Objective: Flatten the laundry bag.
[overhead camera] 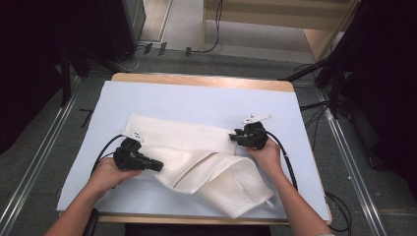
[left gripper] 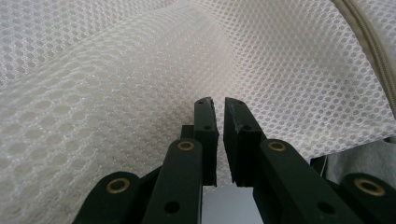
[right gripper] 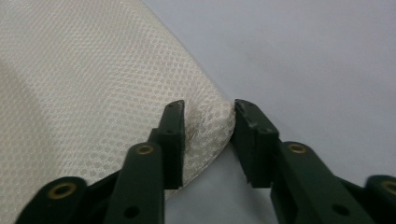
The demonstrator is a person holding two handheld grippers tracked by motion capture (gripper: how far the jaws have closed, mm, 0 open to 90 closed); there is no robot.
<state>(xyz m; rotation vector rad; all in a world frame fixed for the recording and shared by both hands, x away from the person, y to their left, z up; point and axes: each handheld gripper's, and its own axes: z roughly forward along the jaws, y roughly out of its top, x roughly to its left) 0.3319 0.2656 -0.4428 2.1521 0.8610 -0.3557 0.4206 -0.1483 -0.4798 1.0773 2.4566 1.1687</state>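
From the high view I see my 2 forearms coming in at the bottom of the frame over a wooden table (overhead camera: pixel 201 80) covered by a pale blue-white sheet (overhead camera: pixel 196 101). Beyond its far edge lie grey floor, loose cables and dark curtains at both upper corners.

A white mesh cloth (overhead camera: pixel 196 157) lies rumpled across the lower middle of the sheet, partly folded, 1 corner reaching toward the near edge.

My left gripper (overhead camera: pixel 156 165), lower left, has its jaws nearly pressed together, a thin gap between them, tips against the mesh (left gripper: pixel 116 93); whether any fabric is pinched I cannot tell.

My right gripper (right gripper: pixel 208 128), right of centre, has jaws spread around the cloth's folded edge (right gripper: pixel 93 93), not clamping it.
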